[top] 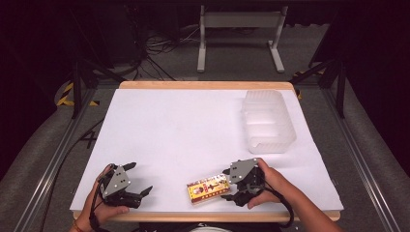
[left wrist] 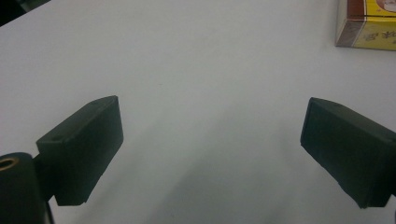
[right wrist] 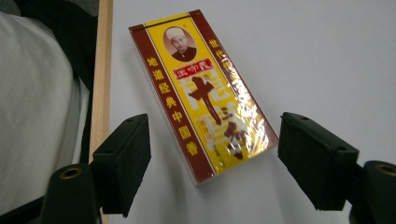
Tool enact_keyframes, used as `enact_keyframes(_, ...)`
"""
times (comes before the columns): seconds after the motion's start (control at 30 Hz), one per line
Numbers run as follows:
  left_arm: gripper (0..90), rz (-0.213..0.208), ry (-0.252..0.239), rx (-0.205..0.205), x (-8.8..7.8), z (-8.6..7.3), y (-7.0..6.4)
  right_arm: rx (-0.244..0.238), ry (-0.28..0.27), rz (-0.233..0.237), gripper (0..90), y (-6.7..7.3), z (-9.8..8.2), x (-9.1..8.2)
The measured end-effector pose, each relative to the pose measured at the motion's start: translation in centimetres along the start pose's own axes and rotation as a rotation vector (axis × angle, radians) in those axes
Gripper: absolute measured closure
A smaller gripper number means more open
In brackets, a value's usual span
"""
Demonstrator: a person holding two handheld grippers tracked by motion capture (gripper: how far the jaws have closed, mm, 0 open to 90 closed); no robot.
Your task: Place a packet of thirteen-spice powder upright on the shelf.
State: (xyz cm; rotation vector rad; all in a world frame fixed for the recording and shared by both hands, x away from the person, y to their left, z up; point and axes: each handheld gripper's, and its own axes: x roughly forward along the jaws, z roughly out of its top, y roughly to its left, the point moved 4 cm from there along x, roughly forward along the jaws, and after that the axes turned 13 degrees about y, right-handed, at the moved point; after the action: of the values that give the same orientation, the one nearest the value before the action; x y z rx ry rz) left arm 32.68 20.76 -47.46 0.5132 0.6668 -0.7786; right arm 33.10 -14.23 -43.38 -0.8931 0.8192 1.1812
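Near the front edge of the worktop (top: 193, 125), a little right of its middle, lies a flat rectangular box (top: 208, 188), resting on its broad face and turned at a slight angle to that edge. Its top is bright yellow with dark red borders along the long sides, and it is wrapped in clear film that catches the light (the glare hides part of the print). A small oval portrait sits at one end, a red label with pale characters just below it, then large dark red characters running down the middle; yellow characters line the red borders.

The right gripper (top: 227, 183) lies low at the box's right end, held in the person's right hand (top: 270, 186). In the right gripper view the fingers (right wrist: 123, 163) stand apart on either side of the box's (right wrist: 205, 93) near end, with a gap between each pad and the carton, so nothing is gripped.

The left gripper (top: 140, 181) sits near the front left corner of the worktop, well apart from the box, in the left hand (top: 96, 203). Its fingers (left wrist: 86, 144) are spread wide over bare white surface and hold nothing; a corner of the box (left wrist: 369, 23) shows beyond them.

A translucent plastic tub (top: 268, 121) stands toward the far right corner.
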Motion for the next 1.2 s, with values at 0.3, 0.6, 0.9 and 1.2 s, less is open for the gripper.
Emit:
enact_keyframes(0.3, 6.6, 0.002, 0.001, 0.009, -0.1, -0.1, 0.1, -0.101, 0.027, 0.051, 24.5, 0.7, 3.7, 2.1)
enact_keyframes(0.6, 6.6, 0.004, 0.01, 0.01, 0.0, -0.1, 0.0, -0.174, 0.095, 0.097, 24.3, 1.2, 6.1, 3.7)
enact_keyframes(0.9, 6.6, 0.0, 0.01, 0.012, 0.1, -0.1, 0.0, -0.212, 0.157, 0.115, 23.3, 1.4, 7.8, 5.0)
enact_keyframes(1.2, 6.6, -0.005, 0.013, 0.014, 0.1, -0.1, 0.0, -0.255, 0.222, 0.118, 26.4, 1.3, 8.7, 6.2)
